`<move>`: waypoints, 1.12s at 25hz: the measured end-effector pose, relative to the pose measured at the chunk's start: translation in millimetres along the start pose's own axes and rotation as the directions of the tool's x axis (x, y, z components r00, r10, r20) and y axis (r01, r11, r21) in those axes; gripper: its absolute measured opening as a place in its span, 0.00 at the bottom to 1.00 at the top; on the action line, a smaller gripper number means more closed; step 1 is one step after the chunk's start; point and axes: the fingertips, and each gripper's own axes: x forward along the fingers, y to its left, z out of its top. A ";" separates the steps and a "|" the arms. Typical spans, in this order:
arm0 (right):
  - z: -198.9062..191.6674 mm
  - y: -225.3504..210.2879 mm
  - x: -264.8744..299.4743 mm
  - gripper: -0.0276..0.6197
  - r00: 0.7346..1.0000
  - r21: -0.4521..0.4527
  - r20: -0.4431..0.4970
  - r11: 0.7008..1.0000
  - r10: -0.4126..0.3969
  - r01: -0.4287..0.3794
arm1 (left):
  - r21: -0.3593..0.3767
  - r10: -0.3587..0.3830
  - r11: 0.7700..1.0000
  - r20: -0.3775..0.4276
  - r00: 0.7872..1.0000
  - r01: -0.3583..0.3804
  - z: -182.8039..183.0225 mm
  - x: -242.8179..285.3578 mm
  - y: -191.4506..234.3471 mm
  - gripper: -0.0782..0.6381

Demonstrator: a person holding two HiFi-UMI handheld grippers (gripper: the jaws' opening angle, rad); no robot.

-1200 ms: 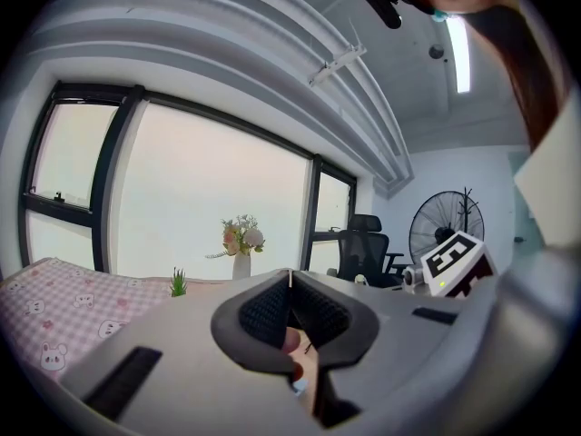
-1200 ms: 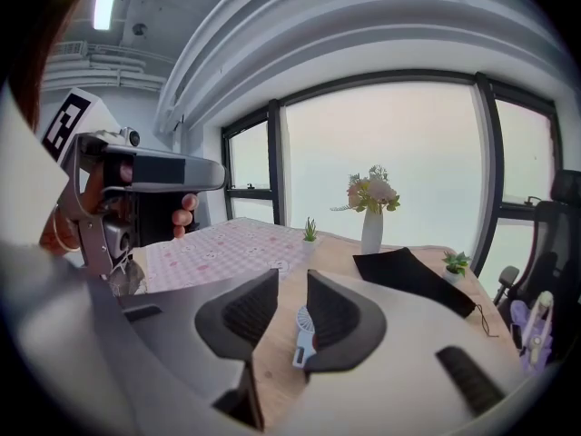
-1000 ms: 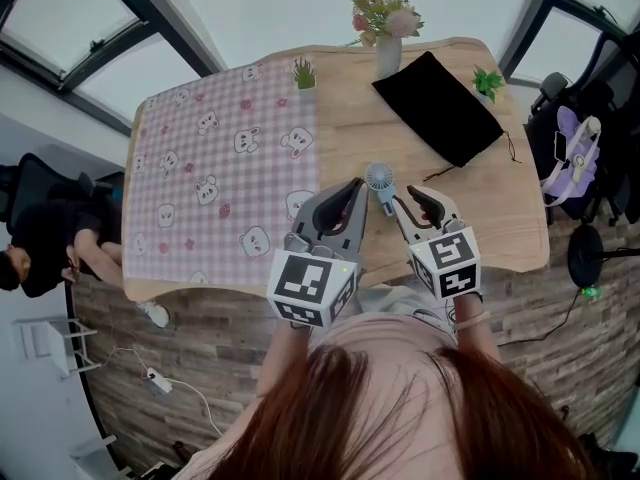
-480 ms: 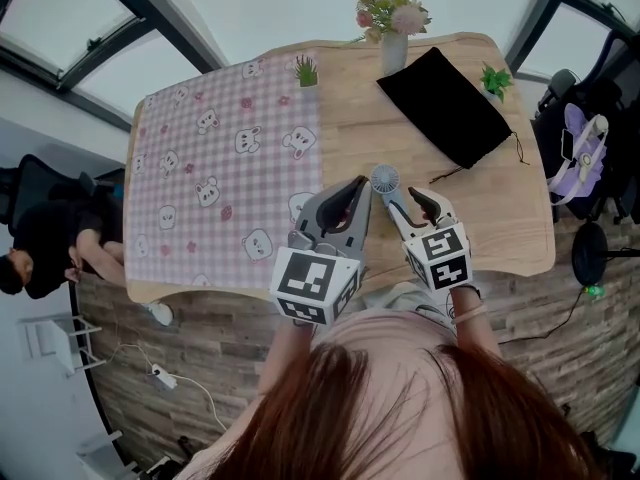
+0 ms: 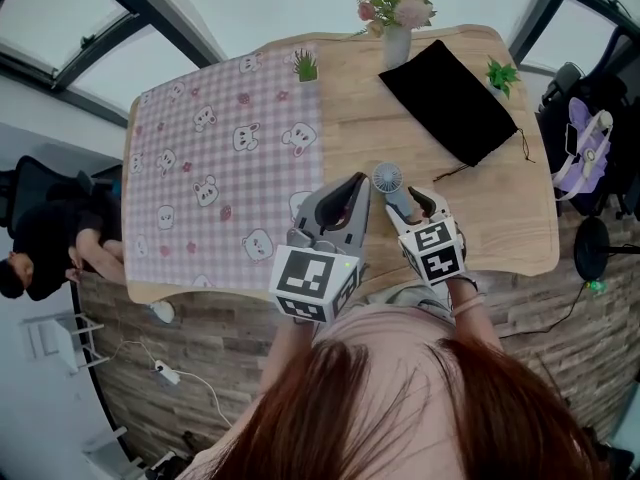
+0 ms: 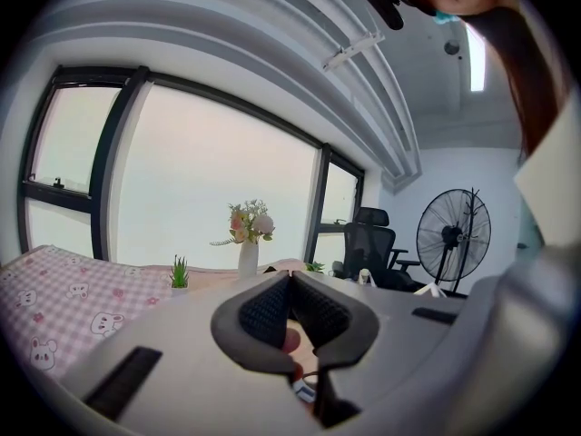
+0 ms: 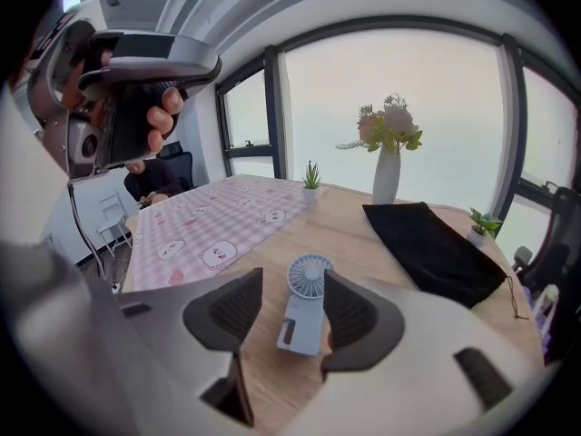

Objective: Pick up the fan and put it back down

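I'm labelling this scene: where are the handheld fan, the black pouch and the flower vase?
handheld fan (image 7: 302,320), right gripper view, on its handle.
black pouch (image 5: 447,101), head view, on its middle.
flower vase (image 5: 396,46), head view, on its white body.

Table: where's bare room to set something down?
Free: the bare wood between the checked cloth and the black pouch, and most of the cloth itself. Crowded: the near edge around the fan, and the far edge by the vase.
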 end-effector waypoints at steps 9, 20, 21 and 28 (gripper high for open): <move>-24.7 -4.4 24.0 0.40 0.997 0.018 -0.075 1.000 0.007 -0.006 | -0.008 0.000 1.000 -0.018 1.000 -0.001 -4.6 10.1 10.3 0.13; -49.9 -6.3 44.9 0.44 0.990 0.044 -0.143 0.999 0.020 -0.014 | -0.015 -0.003 1.000 -0.048 0.999 0.002 -12.0 18.4 16.1 0.13; -52.1 -6.2 46.8 0.44 0.988 0.049 -0.150 0.999 0.023 -0.016 | -0.015 -0.002 1.000 -0.051 0.999 0.001 -12.7 19.1 16.9 0.13; -64.8 -9.3 60.3 0.46 0.983 0.064 -0.183 0.998 0.029 -0.018 | -0.024 0.007 1.000 -0.069 0.998 -0.009 -19.2 23.3 22.4 0.13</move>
